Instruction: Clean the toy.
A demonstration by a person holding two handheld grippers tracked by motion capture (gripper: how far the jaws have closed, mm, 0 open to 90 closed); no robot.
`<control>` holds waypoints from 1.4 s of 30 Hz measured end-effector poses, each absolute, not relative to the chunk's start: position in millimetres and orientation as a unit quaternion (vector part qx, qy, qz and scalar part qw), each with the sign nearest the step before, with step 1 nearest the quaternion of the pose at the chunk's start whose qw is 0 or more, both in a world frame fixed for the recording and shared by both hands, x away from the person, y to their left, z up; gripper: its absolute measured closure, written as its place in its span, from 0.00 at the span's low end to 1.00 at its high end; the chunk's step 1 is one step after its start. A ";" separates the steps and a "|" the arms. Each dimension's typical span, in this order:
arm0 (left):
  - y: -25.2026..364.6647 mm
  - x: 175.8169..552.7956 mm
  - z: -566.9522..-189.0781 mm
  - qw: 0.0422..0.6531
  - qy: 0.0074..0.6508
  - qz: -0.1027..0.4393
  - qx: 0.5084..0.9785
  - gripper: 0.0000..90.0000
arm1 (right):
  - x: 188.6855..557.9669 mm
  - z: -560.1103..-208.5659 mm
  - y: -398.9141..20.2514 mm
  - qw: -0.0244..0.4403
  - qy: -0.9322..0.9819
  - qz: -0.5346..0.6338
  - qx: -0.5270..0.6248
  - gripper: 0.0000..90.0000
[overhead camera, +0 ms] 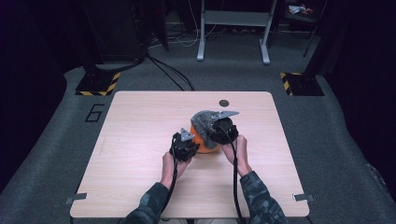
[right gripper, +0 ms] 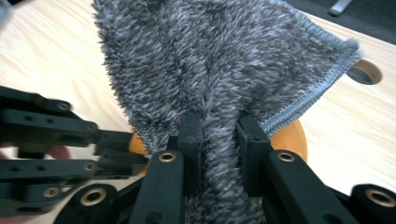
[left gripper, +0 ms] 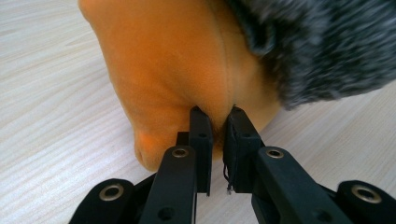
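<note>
A light wooden table takes up the middle of the high view, standing on grey carpet with a painted number 6 at the left of the frame. At the top centre, beyond the table, stands a white metal frame, and two black bases edged in yellow and black stripes sit at the upper left and upper right.

Just right of the table's centre lies an orange plush ball, soft and rounded, with a fluffy grey cloth draped over its upper part. In the left gripper view the ball fills the upper half of the frame and the cloth hangs over it at the upper right.

The right gripper is clamped on a fold of the grey cloth, its stitched edge running to the upper right of that view; in the high view it sits just right of the ball. The left gripper pinches a fold of the orange plush at the ball's lower side, jaws nearly together, and shows just left of the ball in the high view.

A small round hole marks the table's far edge, above the cloth.
</note>
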State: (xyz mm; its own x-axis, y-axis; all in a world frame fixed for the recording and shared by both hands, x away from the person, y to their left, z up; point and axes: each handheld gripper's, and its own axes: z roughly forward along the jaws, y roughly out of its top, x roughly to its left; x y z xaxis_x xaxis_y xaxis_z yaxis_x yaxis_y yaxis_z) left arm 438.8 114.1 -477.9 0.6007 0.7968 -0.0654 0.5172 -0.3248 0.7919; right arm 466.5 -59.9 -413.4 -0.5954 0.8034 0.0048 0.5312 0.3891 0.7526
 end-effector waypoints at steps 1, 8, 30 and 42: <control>114.2 438.9 -478.0 0.409 0.413 0.171 0.796 0.92 | 467.0 -414.6 -59.1 0.192 0.816 0.364 0.406 0.83; 117.3 440.9 -479.9 0.412 0.419 0.161 0.793 0.92 | 466.1 -418.4 -69.2 0.208 0.813 0.347 0.418 0.84; 122.2 445.4 -483.1 0.418 0.418 0.154 0.792 0.92 | 487.3 -480.5 -124.8 0.169 0.795 0.281 0.510 0.84; 123.6 445.4 -483.2 0.420 0.412 0.148 0.795 0.92 | 472.8 -441.9 -132.1 0.198 0.777 0.333 0.496 0.84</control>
